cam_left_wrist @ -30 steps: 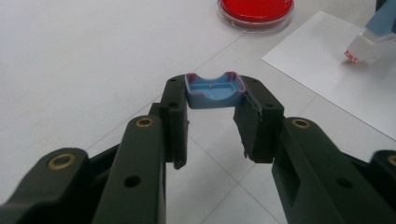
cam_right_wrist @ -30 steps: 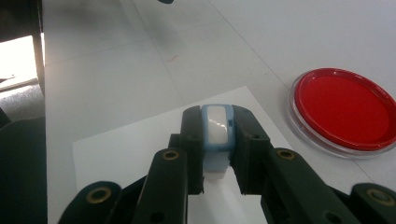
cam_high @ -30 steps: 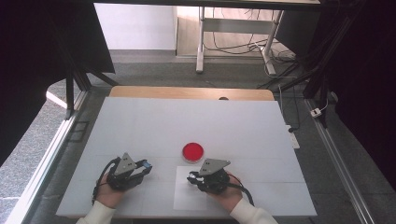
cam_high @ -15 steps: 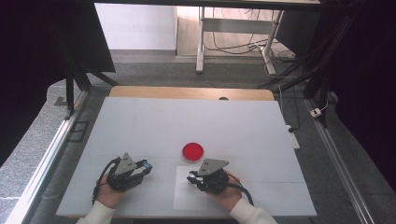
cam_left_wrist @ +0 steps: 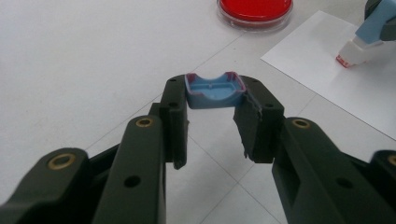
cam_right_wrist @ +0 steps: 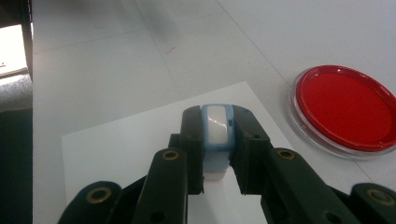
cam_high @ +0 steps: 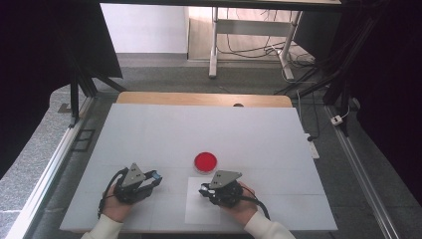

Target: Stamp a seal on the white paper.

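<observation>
My left gripper [cam_left_wrist: 215, 100] is shut on a small blue cap [cam_left_wrist: 214, 90] with red smears along its rim, held just above the white table. My right gripper [cam_right_wrist: 217, 133] is shut on a blue-and-white stamp [cam_right_wrist: 216, 125], which points down over a white paper sheet [cam_right_wrist: 122, 145]. From the left gripper view the stamp [cam_left_wrist: 369, 32] shows a white tip with a red end close above the paper [cam_left_wrist: 327, 79]. In the high view the left gripper [cam_high: 156, 177] and right gripper [cam_high: 203, 190] rest near the front edge. A round red dish [cam_high: 205, 161] lies just beyond them.
The white table [cam_high: 199, 124] stretches far back to a wooden strip [cam_high: 199, 98]. The red dish [cam_right_wrist: 346, 108] sits right of the stamp in the right gripper view. Dark curtains and metal rails flank the table.
</observation>
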Demonstrator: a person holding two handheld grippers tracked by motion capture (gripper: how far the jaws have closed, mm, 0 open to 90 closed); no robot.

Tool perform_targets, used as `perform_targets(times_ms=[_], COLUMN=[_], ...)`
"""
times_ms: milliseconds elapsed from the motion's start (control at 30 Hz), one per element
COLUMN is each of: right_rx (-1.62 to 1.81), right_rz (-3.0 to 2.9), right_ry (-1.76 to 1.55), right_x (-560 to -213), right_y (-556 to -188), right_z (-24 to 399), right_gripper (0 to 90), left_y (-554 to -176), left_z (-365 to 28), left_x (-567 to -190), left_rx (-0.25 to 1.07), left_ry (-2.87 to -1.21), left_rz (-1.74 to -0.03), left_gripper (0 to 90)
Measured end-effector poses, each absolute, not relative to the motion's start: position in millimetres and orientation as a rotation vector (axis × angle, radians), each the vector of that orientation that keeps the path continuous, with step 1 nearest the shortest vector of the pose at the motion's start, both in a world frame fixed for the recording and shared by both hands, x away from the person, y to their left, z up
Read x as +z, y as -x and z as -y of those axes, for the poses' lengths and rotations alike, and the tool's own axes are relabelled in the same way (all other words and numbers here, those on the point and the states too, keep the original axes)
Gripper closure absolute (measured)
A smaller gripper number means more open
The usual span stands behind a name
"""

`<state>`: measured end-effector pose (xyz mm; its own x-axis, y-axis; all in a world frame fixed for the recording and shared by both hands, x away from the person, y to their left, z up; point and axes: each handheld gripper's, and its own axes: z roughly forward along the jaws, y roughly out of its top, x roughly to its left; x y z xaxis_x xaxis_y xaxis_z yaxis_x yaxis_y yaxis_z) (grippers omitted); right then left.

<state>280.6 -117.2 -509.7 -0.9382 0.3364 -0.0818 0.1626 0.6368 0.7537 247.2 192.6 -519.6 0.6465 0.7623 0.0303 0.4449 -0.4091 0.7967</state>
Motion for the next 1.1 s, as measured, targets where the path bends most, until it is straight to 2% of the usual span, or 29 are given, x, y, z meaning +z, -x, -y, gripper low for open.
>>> perform_targets(times_ms=[1100], right_rx=[1.18], right_rz=[-2.645], right_ry=[-0.463], right_x=[-515.8], right_y=[-279.8], right_z=[116.1], right_gripper=[75.9], left_y=[-246.7], left_z=[-193.4], left_x=[-519.3], left_rx=[0.509], left_ry=[-2.062], left_rz=[-0.945], left_gripper=[64.8])
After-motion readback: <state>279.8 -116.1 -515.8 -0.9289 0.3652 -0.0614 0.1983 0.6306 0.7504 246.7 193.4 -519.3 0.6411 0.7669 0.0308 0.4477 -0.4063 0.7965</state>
